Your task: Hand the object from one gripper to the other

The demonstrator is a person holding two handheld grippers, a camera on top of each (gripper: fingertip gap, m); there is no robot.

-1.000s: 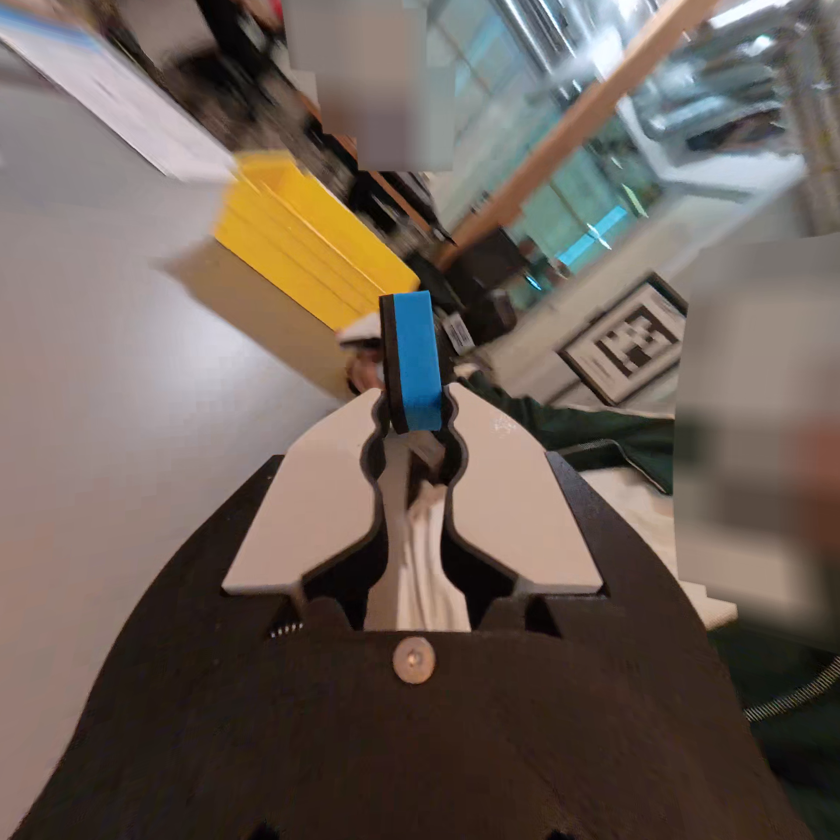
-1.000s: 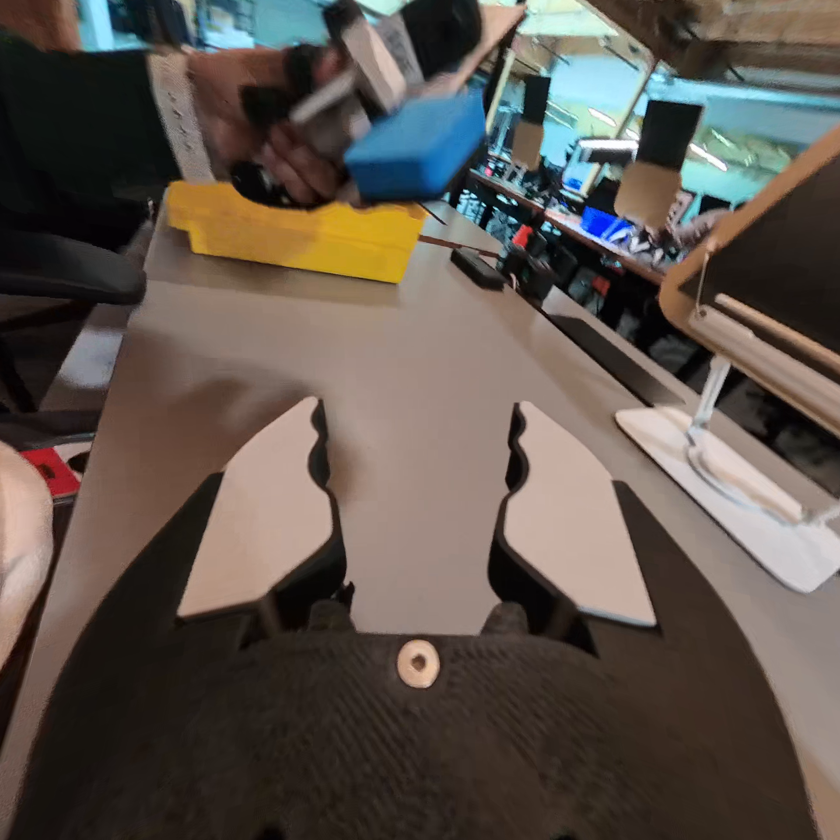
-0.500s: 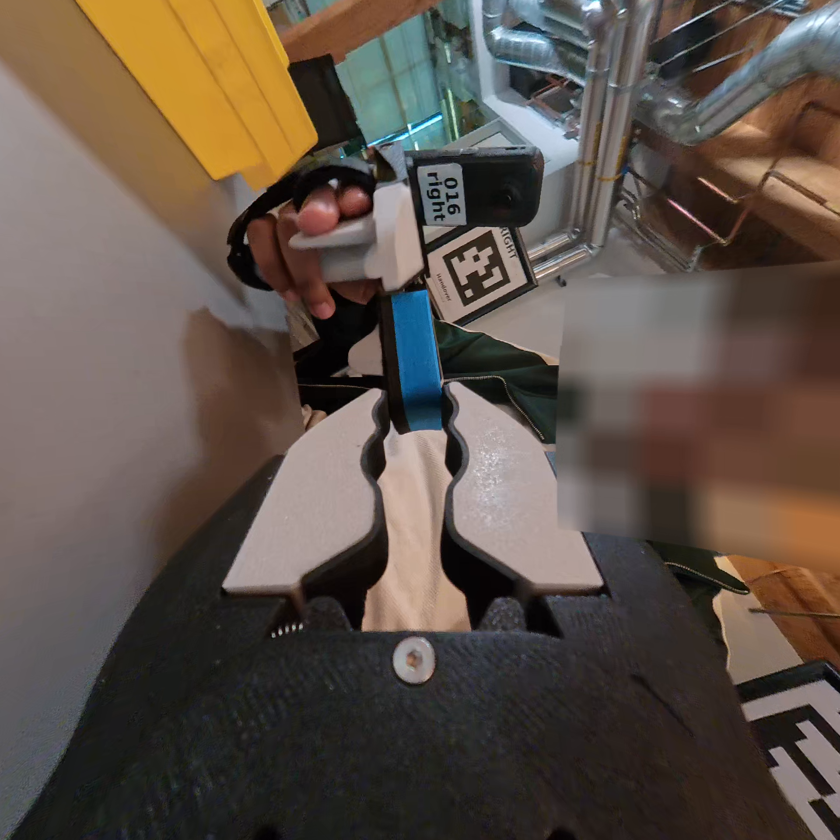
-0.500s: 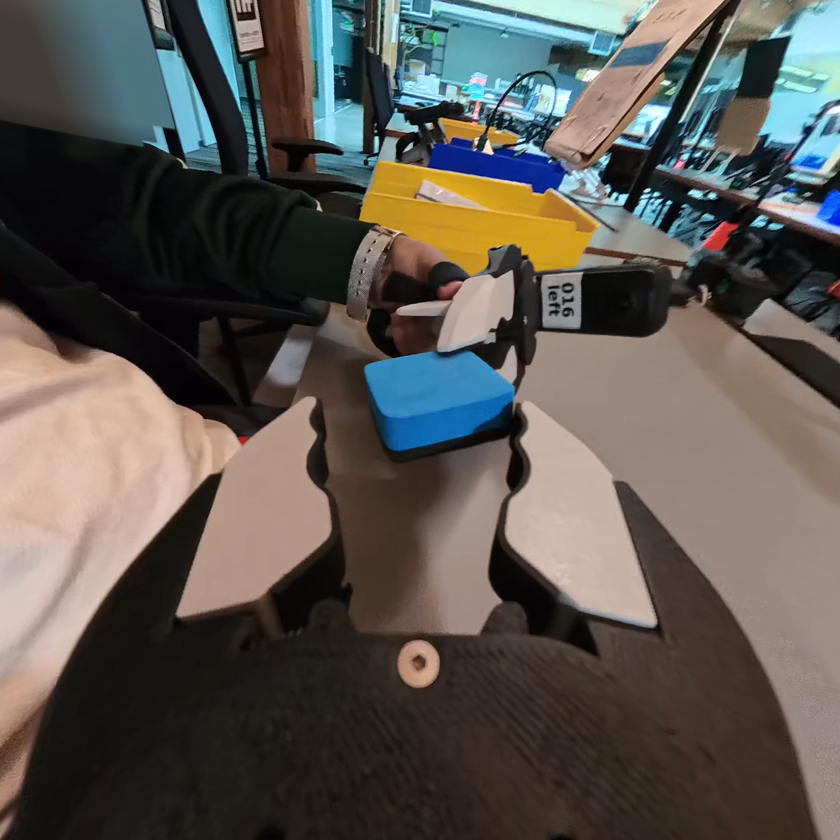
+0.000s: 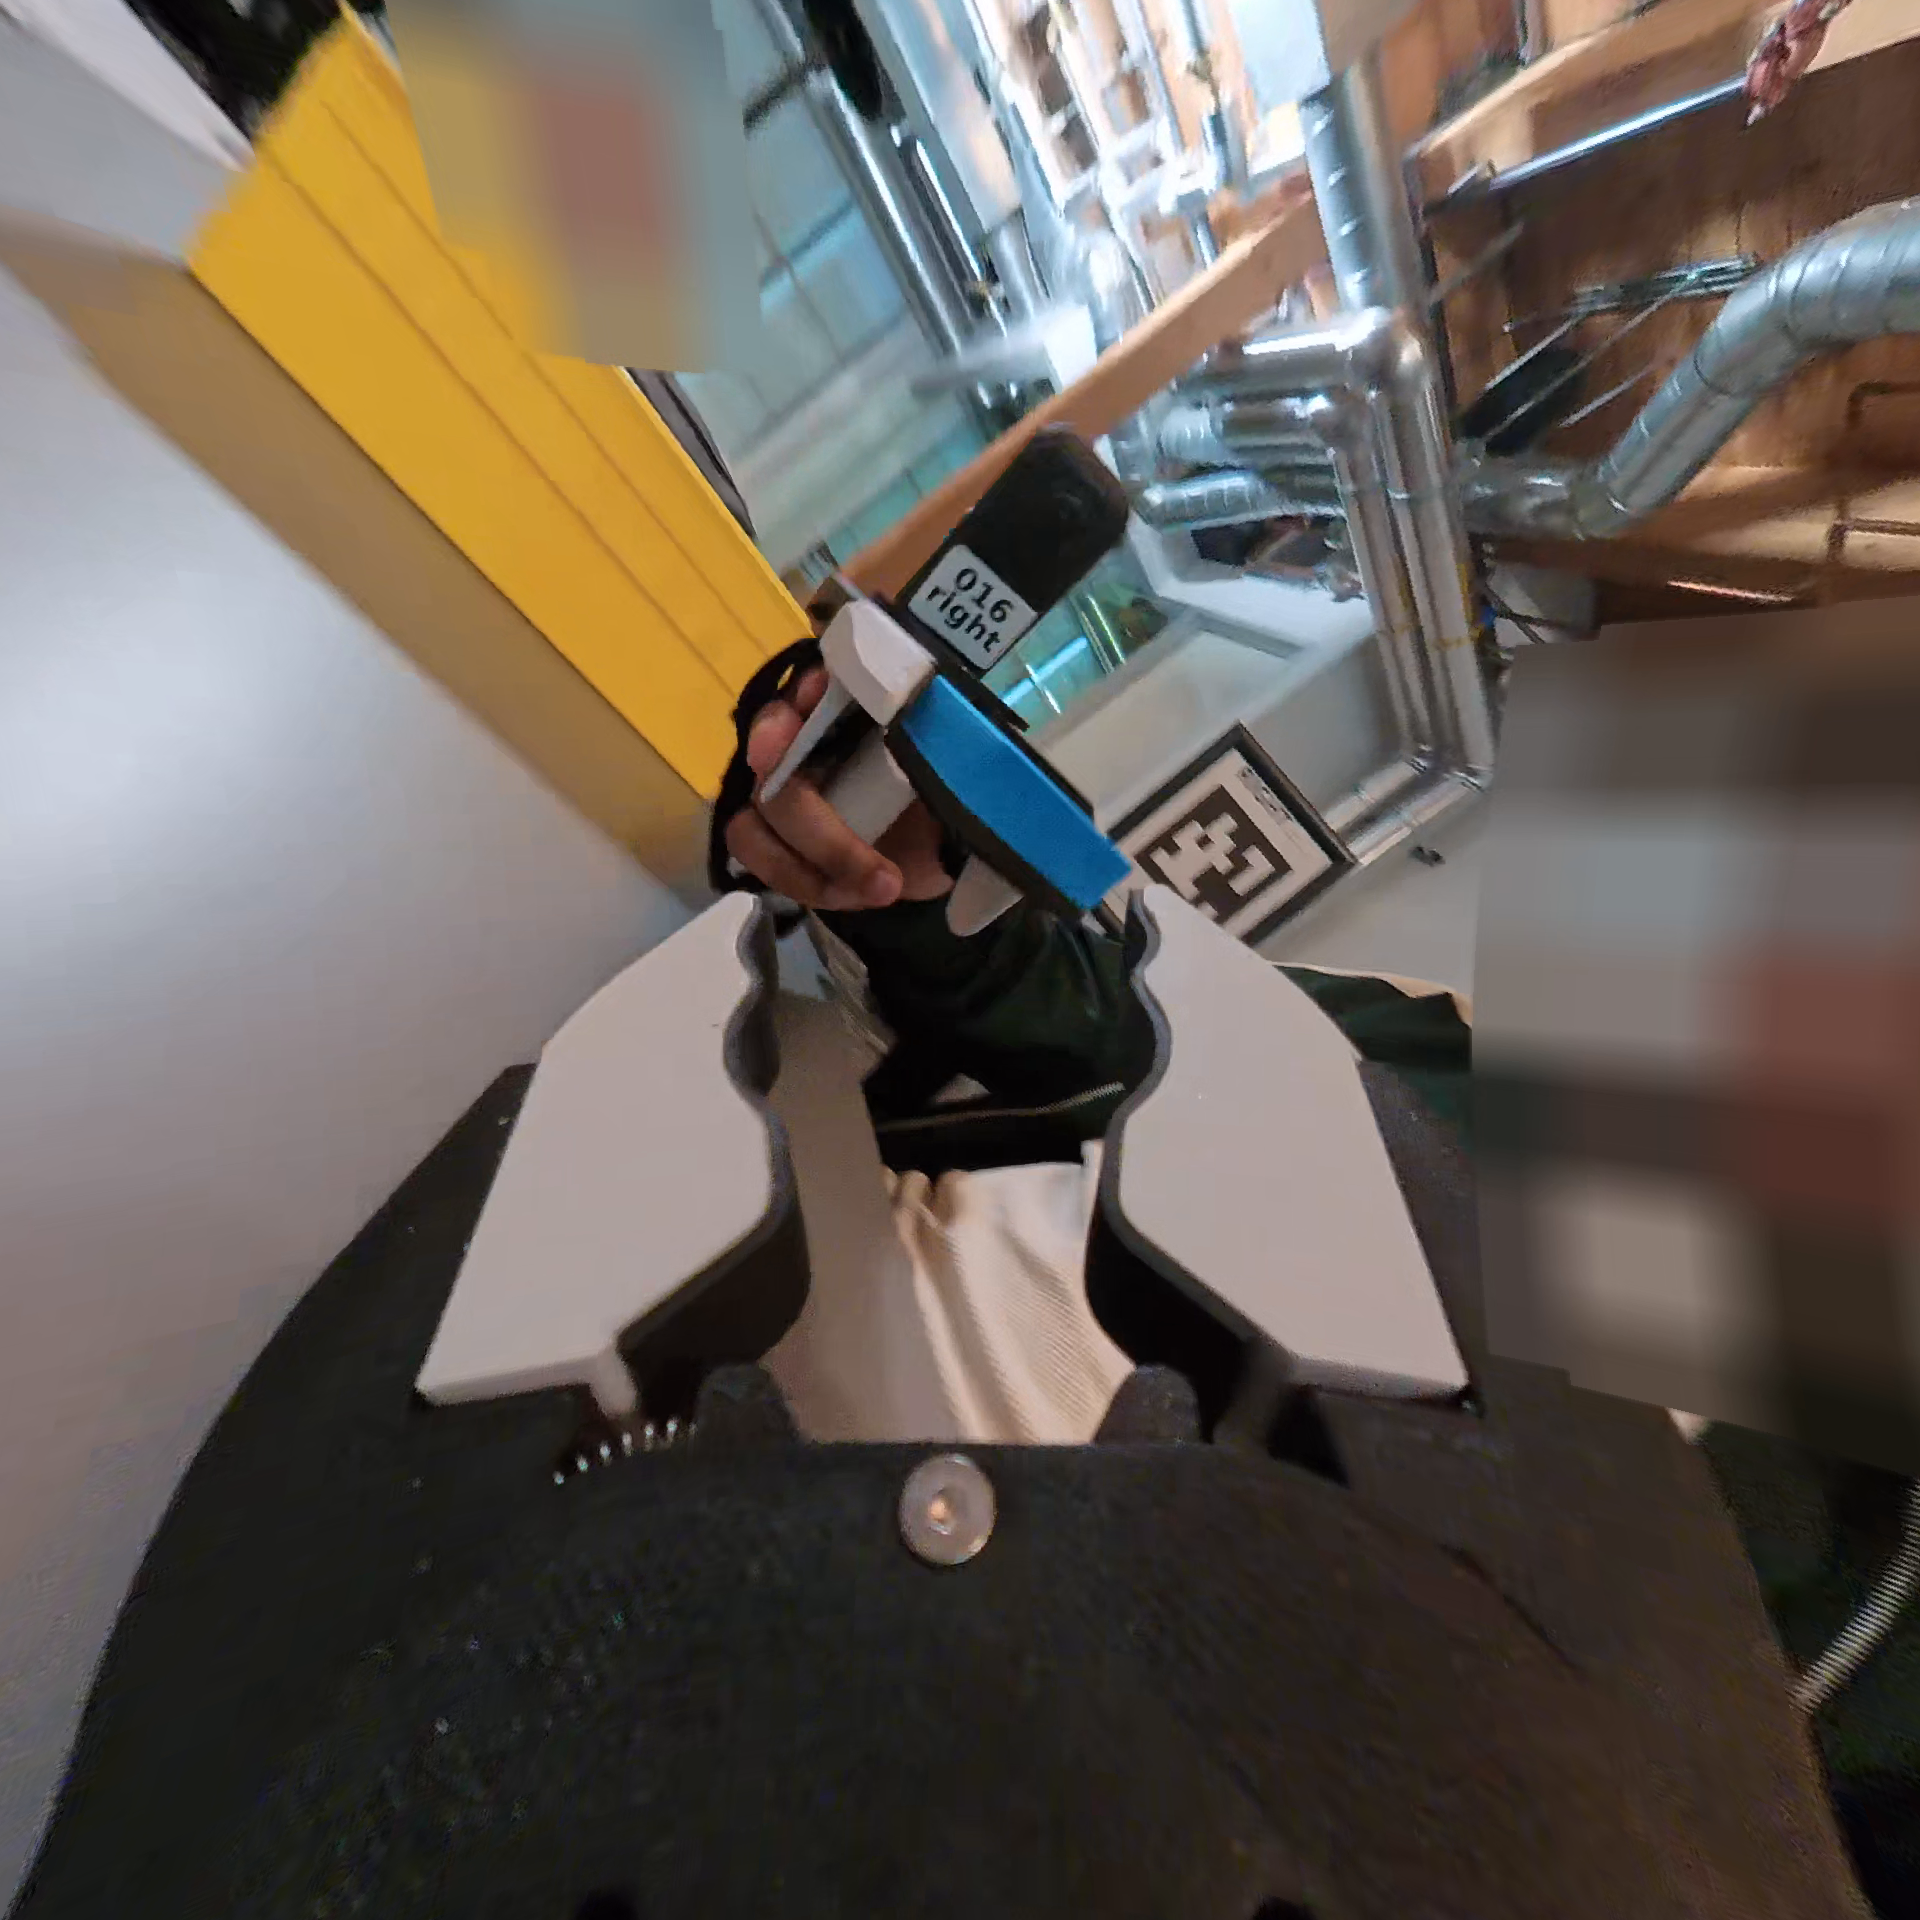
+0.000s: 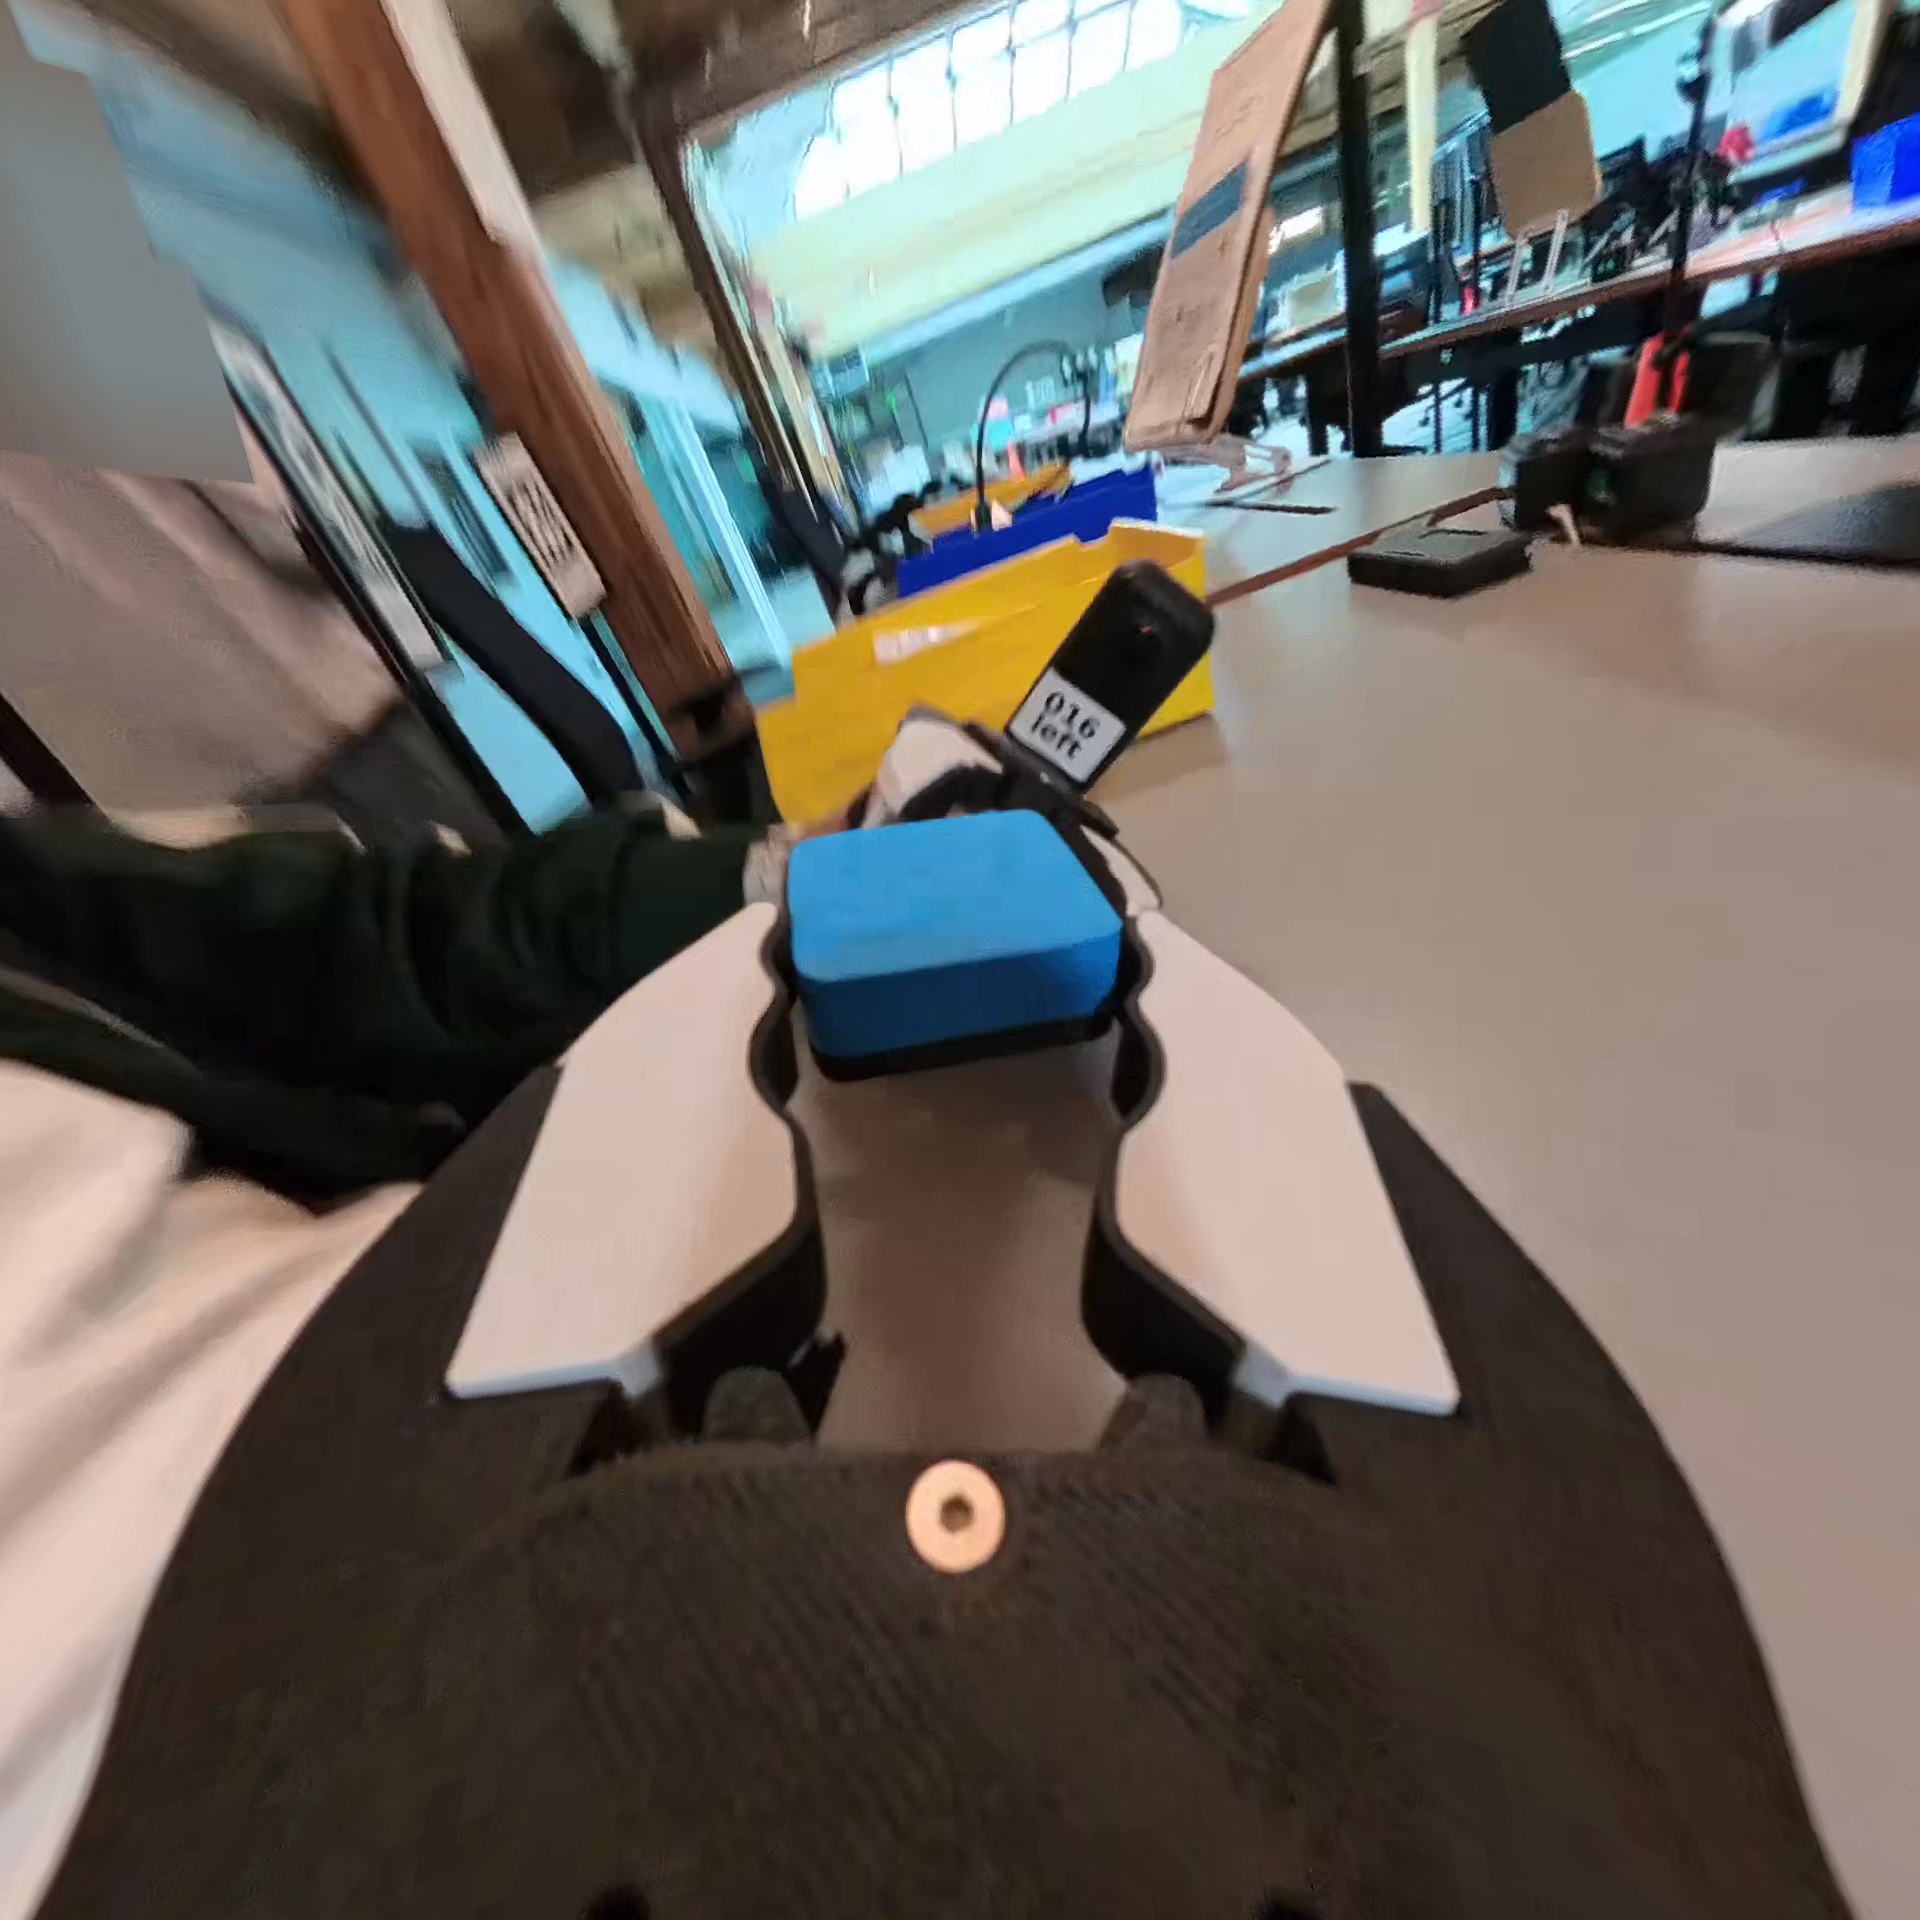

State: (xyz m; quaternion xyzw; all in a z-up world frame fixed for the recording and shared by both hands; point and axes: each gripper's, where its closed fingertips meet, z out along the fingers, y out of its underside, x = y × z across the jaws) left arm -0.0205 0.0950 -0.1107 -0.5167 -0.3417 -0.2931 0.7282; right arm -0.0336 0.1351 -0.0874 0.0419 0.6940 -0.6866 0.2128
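The blue foam eraser (image 6: 951, 940) with its black felt base sits clamped between the tips of the right tool (image 6: 951, 966), broad face up, above the grey bench (image 6: 1558, 831). The left tool (image 5: 948, 925) stands apart and empty, the eraser just beyond its tips, so the hand-over looks essentially done; backing away remains.

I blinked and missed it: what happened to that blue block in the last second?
The blue block changed owners. The left gripper, which had been clamping it, opened and let go; the right gripper, open before, closed on it and now holds it. The yellow bin and the table stayed put.
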